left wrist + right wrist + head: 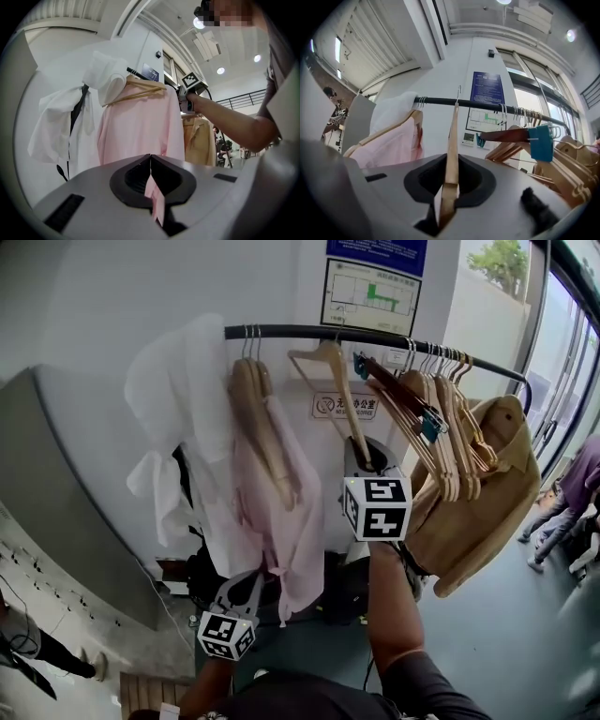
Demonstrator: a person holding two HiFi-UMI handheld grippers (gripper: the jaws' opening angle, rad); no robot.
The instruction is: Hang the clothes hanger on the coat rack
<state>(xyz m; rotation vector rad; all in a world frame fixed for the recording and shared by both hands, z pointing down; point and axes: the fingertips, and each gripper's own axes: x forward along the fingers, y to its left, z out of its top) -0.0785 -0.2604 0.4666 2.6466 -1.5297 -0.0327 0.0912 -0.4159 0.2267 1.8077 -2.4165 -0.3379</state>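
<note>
now, right gripper [361, 454] — arm stretched up — jaws clamped on hanger [334, 371]; left gripper [251, 584] low, jaws pinching pink shirt [298, 512].

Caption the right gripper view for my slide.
Right tool clamped on a wooden hanger, its hook at the black rail, beside a pink shirt.

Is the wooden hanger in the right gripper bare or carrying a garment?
Bare: the light wooden hanger in the right gripper shows only bare wood, no cloth on it.
</note>
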